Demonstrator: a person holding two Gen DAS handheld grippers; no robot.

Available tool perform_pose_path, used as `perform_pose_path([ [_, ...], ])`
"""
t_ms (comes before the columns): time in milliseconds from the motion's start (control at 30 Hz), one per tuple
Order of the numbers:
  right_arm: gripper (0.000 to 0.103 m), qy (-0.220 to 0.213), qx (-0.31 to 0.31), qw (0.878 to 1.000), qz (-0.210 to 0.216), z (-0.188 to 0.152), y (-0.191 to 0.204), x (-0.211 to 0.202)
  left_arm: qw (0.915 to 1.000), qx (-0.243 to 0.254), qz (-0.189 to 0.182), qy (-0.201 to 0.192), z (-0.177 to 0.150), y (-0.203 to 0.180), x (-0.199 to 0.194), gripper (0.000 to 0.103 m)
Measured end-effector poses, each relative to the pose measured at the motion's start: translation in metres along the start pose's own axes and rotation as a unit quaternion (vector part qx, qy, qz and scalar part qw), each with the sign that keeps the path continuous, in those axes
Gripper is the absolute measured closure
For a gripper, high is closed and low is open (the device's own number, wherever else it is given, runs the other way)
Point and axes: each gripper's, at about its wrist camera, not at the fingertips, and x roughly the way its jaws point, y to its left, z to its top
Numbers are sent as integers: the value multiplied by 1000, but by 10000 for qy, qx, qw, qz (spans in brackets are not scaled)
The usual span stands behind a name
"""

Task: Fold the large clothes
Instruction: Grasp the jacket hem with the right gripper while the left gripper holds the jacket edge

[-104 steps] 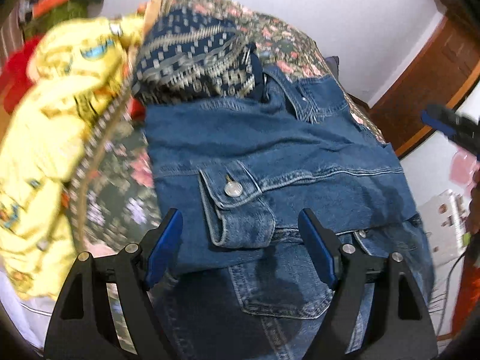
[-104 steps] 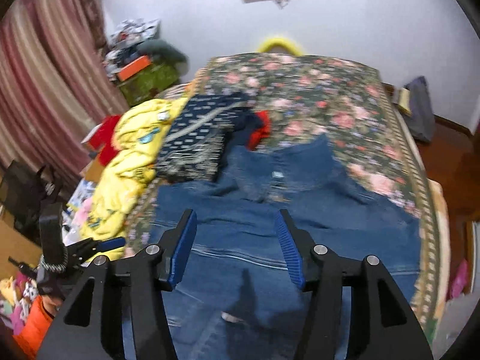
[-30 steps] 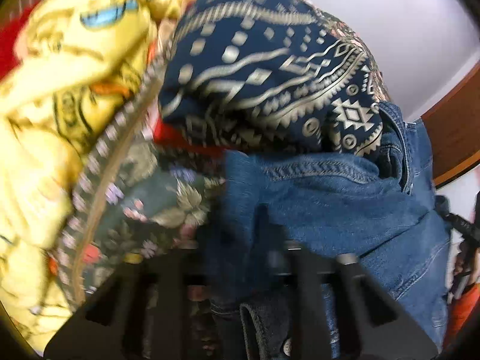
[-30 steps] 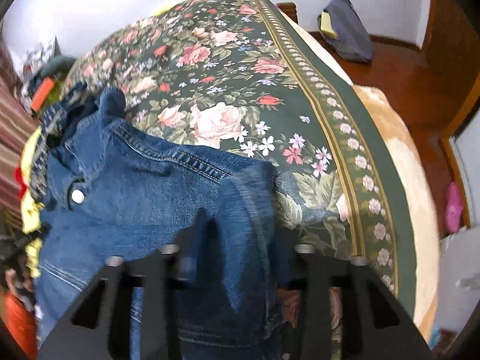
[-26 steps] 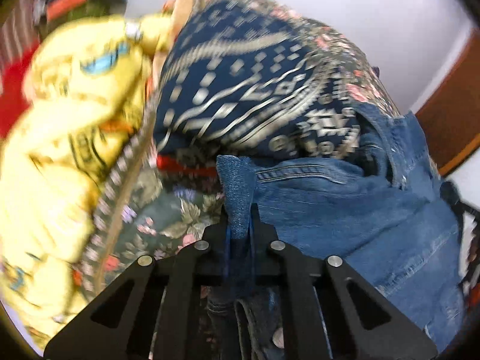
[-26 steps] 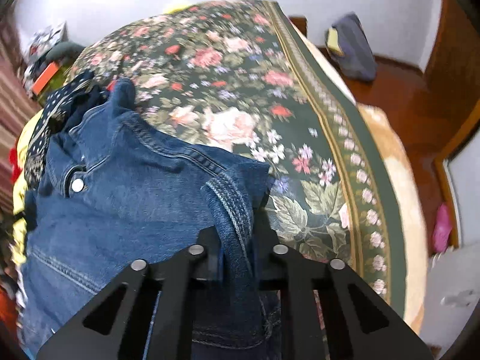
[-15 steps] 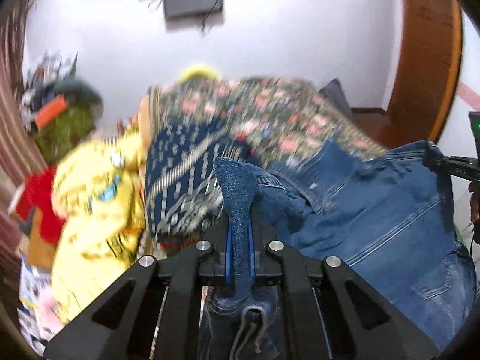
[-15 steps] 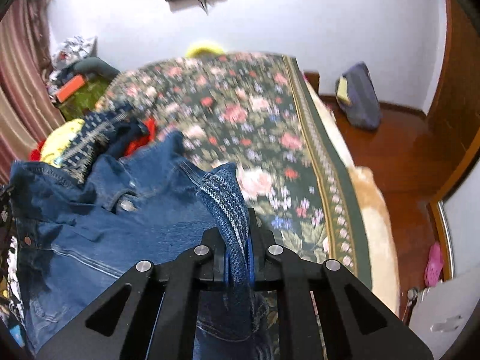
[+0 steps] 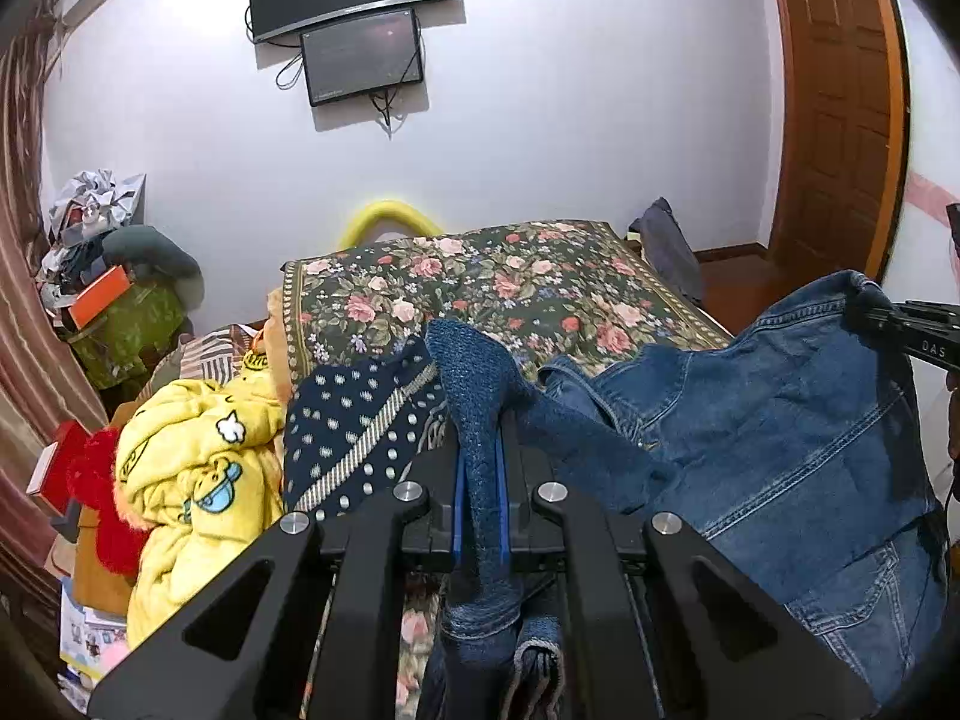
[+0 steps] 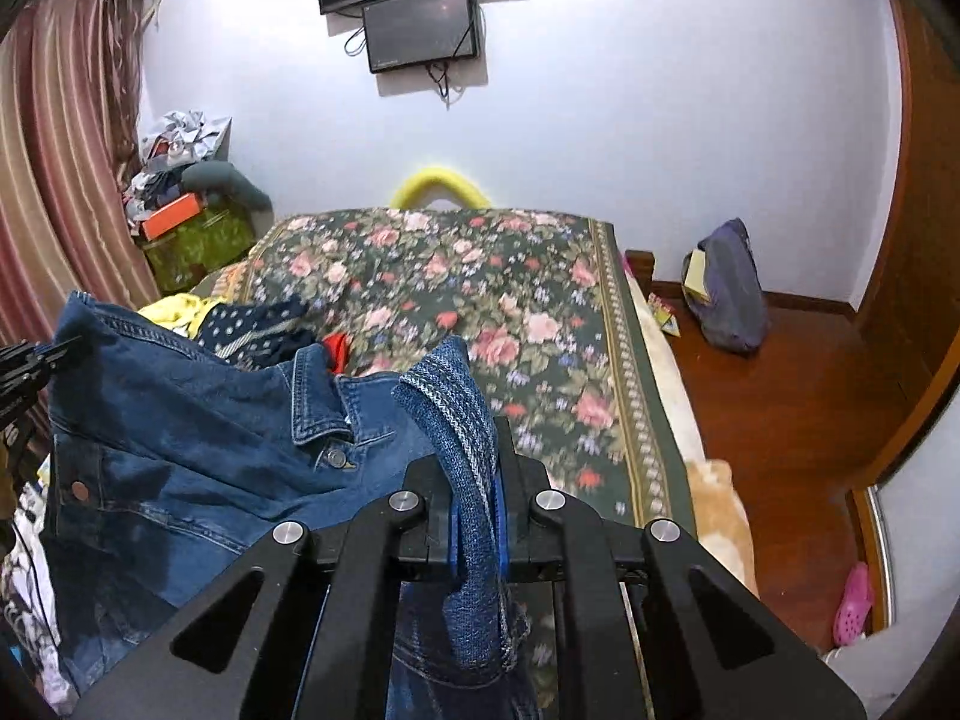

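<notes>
White walls with two dark screens back a bed under a floral cover that runs away from both cameras. Along the bed's left edge lies a heap of other clothes: a yellow printed garment and a navy dotted one just beside it. The denim jacket hangs lifted above the bed's near end, stretched between the two tools. The left gripper is closed tight on a bunched fold of denim at one top corner, and the right gripper is likewise clamped on a fold at the other, collar and buttons sagging between them. The step looks like spreading the jacket flat before folding. To do it well, both corners should be kept level and taut so the body hangs without twist, then the hem laid down first and the shoulders drawn onto the open floral cover. Free room lies at the bed's middle and right side up to its bordered right edge; the clothes heap on the left edge crowds that side, so the jacket is best set right of it.
</notes>
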Motion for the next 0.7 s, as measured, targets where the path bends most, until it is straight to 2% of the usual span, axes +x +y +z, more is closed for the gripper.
perform_pose_path([
  [133, 96, 151, 90, 9997, -175, 7, -11, 37, 9995, -60, 232, 194, 5, 12, 42, 95],
  [233, 96, 443, 190, 9982, -348, 1, -21, 69, 9969, -268, 494, 553, -4, 27, 82, 95],
  [400, 95, 961, 147, 9921, -791, -21, -38, 112, 9842, -965, 664, 1326, -38, 70, 152, 95],
  [500, 91, 1174, 75, 9886, -940, -35, -45, 128, 9750, -1385, 503, 1666, -60, 93, 179, 88],
  [533, 90, 1235, 83, 9875, -980, -40, -48, 132, 9732, -1450, 521, 1709, -64, 97, 183, 83],
  [600, 82, 1339, 127, 9850, -1078, -44, -55, 136, 9725, -1497, 504, 1713, -68, 98, 187, 79],
  [700, 69, 1404, 117, 9820, -1261, -45, -56, 133, 9753, -1241, 638, 1714, -65, 87, 180, 74],
])
